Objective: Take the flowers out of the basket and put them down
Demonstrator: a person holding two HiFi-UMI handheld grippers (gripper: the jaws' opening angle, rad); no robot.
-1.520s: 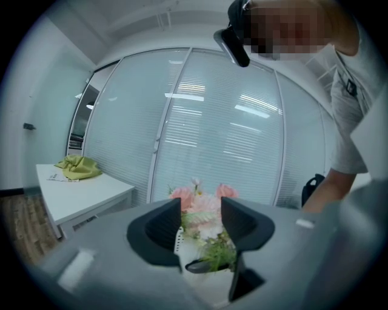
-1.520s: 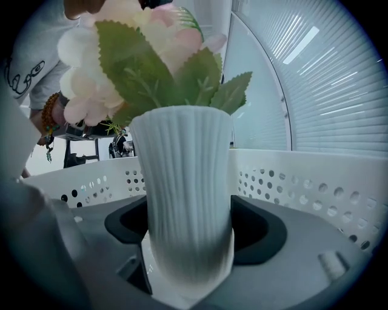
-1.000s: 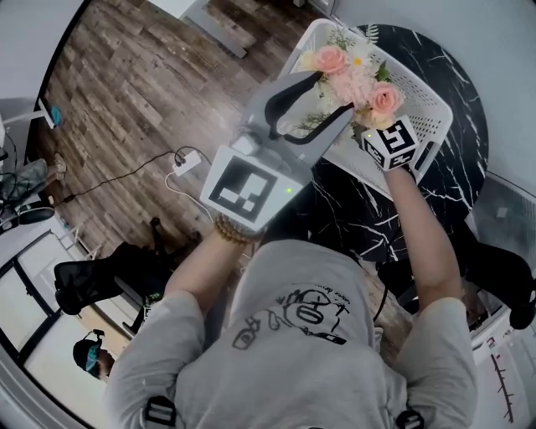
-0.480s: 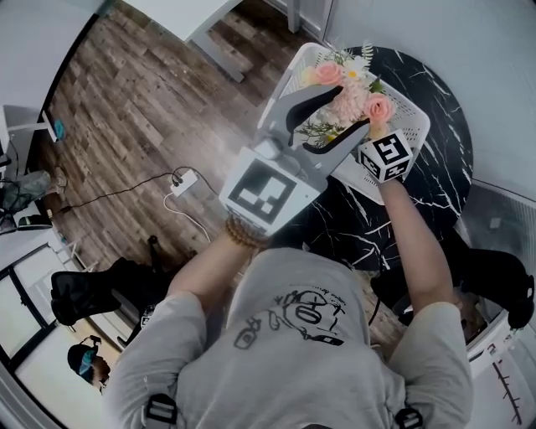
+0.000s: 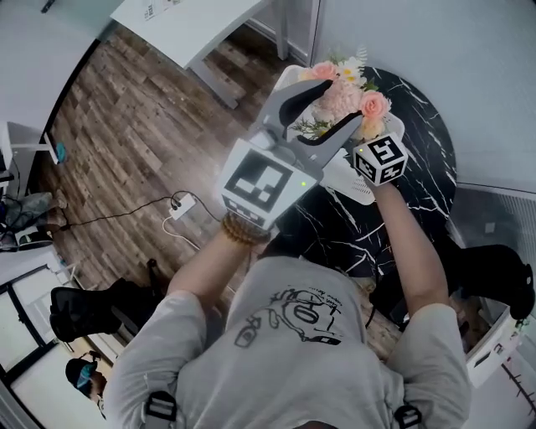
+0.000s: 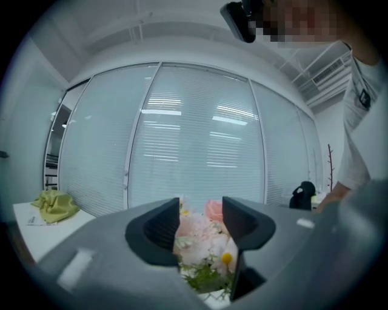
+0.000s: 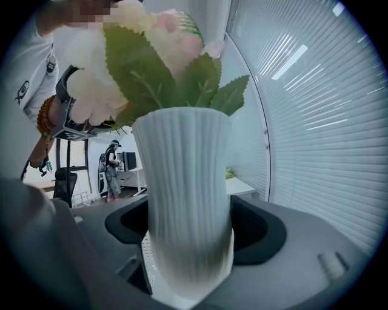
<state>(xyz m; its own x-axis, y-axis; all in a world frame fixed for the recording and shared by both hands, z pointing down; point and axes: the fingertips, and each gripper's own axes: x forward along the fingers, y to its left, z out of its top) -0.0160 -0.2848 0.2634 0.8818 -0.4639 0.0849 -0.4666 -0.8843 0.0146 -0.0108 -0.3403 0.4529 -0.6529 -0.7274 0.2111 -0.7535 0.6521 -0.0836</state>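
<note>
Pink and white flowers [image 5: 339,92] stand in a white ribbed vase [image 7: 188,181]. My right gripper [image 7: 188,236] is shut on the vase's lower body, both pads pressed to its sides; its marker cube [image 5: 381,159] shows in the head view. The bouquet [image 7: 139,60] rises above those jaws. My left gripper [image 5: 322,109] is open, its jaws set wide on either side of the greenery, and the flowers [image 6: 203,242] show in the gap a little beyond its fingertips. Vase and flowers hang above the white basket [image 5: 352,184], which sits on the black marble table [image 5: 423,167].
A white desk [image 5: 184,21] stands at the upper left over the wood floor, where a power strip and cable [image 5: 180,205] lie. Glass walls with blinds lie beyond the table. A green cloth [image 6: 54,206] lies on a desk, and a person [image 7: 112,163] stands far off.
Both grippers have risen together with the vase of flowers, out of the basket. The basket and table now look smaller and lower beneath them.
</note>
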